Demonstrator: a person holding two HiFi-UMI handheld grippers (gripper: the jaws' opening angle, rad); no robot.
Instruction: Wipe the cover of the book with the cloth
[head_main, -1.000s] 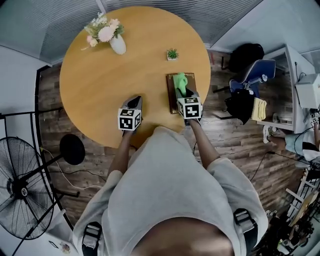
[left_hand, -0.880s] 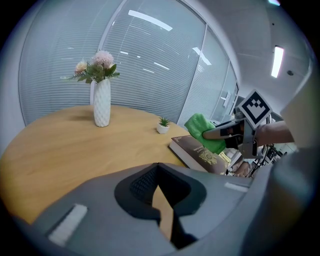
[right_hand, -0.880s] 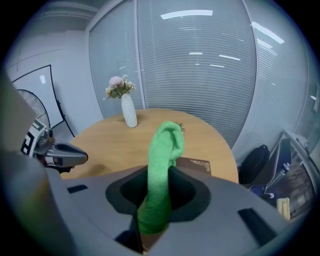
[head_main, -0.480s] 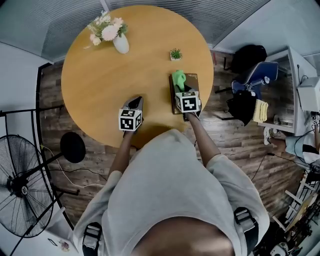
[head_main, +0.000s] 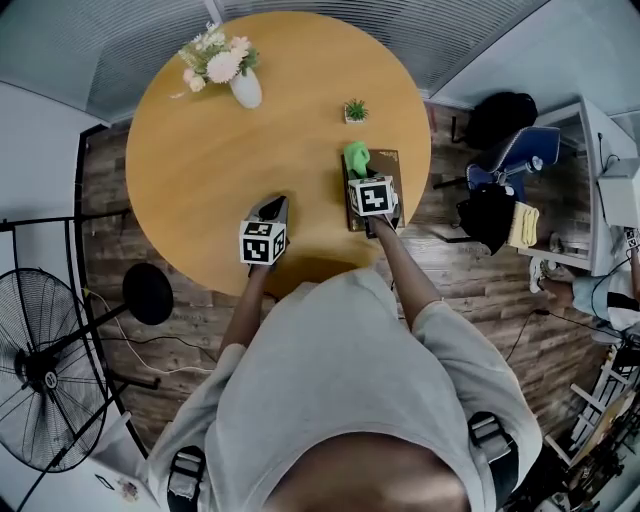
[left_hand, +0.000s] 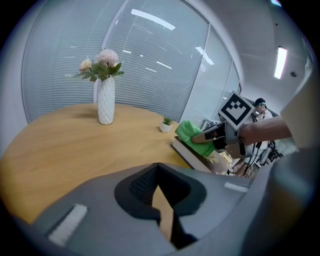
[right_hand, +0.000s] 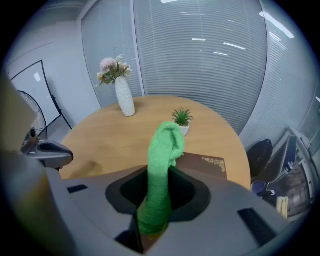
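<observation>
A dark brown book (head_main: 387, 166) with a gold corner ornament lies at the table's right edge, also seen in the right gripper view (right_hand: 206, 165) and the left gripper view (left_hand: 226, 163). My right gripper (head_main: 362, 176) is shut on a bright green cloth (head_main: 356, 156), which sticks out past the jaws (right_hand: 163, 160) over the book's far left part. From the left gripper view the cloth (left_hand: 191, 135) seems to rest on the cover. My left gripper (head_main: 271, 204) sits on the bare wood left of the book, its jaws closed with nothing between them.
The round wooden table (head_main: 250, 160) carries a white vase of flowers (head_main: 244, 88) at the far left and a small potted plant (head_main: 356, 110) just beyond the book. A fan (head_main: 50, 380), a chair (head_main: 520, 150) and a desk stand on the floor around.
My right gripper has carried the green cloth a little farther away from the person along the book's cover. The left gripper has stayed where it was.
</observation>
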